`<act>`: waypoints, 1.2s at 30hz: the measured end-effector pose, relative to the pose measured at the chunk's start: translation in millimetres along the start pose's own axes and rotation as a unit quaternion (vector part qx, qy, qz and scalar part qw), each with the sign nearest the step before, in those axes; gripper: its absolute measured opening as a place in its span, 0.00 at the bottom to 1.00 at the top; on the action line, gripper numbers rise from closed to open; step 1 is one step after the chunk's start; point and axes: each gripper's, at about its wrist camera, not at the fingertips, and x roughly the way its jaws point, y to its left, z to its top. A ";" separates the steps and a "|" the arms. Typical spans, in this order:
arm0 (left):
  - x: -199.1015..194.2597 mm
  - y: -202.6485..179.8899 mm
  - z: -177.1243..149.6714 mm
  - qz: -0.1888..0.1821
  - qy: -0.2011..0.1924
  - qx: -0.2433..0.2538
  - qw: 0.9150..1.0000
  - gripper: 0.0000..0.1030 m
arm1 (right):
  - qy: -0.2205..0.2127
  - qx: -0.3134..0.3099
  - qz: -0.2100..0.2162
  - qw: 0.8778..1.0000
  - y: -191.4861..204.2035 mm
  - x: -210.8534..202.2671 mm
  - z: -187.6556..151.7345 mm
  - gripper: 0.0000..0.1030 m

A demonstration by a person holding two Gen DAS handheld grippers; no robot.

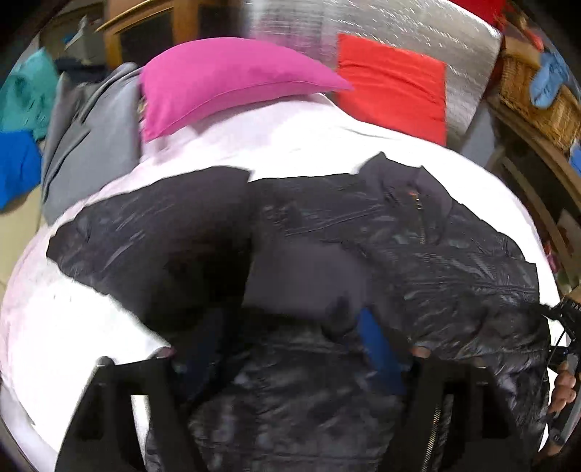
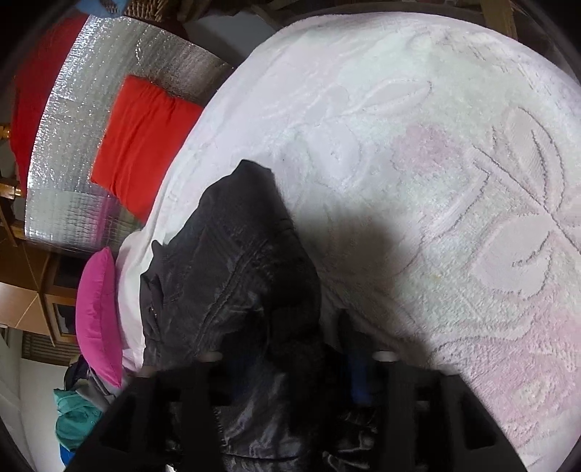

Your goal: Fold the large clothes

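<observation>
— Wide bed under a white blanket (image 2: 417,152) with raised flower pattern; silver quilted panel (image 1: 417,32) behind. Anything else up there?

— Pink pillow (image 1: 221,80) and red cushion (image 1: 392,87) at the far end, grey cloth (image 1: 94,138) heaped at the left. Wicker basket (image 1: 537,98) off to the right.

— And the black puffer jacket (image 1: 399,247)?

— Spread across the blanket, collar and zipper toward the pillows, one part folded over the middle.

— Left gripper (image 1: 290,348)?

— Low over the near hem, fabric bunched between blue-padded fingers (image 1: 381,348). Hard to tell whether clamped or only resting.

— Right gripper (image 2: 301,363)?

— Same doubt. Dark fabric gathered between the fingers, grip not clear.
</observation>
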 end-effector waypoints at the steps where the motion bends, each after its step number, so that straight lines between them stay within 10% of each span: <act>1: 1.1 8.2 -4.1 -0.010 0.003 -0.007 1.000 0.77 | -0.003 -0.003 0.002 1.000 1.4 -1.3 -0.5 0.68; 6: 19.4 36.0 -22.2 -0.069 0.030 -0.078 0.994 0.77 | -0.006 -0.029 -0.010 1.000 6.2 5.4 -3.8 0.65; 11: 42.7 31.3 -30.3 -0.142 0.035 -0.125 0.981 0.76 | -0.017 -0.076 -0.039 0.996 19.0 12.6 -8.5 0.32; 15: 56.8 21.6 -25.8 -0.164 0.026 -0.125 0.978 0.37 | -0.064 -0.117 -0.040 0.990 34.7 -2.2 -13.1 0.25; 22: 69.7 26.0 -21.6 -0.135 0.042 -0.141 0.980 0.16 | -0.039 -0.105 -0.071 0.991 32.0 8.6 -8.1 0.30; 27: 43.1 20.7 -17.7 -0.114 0.048 -0.087 0.989 0.17 | -0.132 -0.091 -0.085 0.983 31.3 -45.8 -11.6 0.69; 29: 24.6 24.4 -21.3 -0.122 0.027 -0.063 0.990 0.22 | -0.167 -0.106 -0.079 0.977 36.7 -63.5 -20.7 0.69; 32: -10.9 39.7 -24.3 -0.129 -0.019 -0.047 0.990 0.56 | -0.170 -0.152 -0.051 0.972 51.4 -68.9 -42.1 0.69; 36: -45.6 104.5 -24.5 -0.101 -0.094 -0.132 0.982 0.77 | -0.125 -0.212 -0.006 0.969 76.0 -54.1 -72.9 0.52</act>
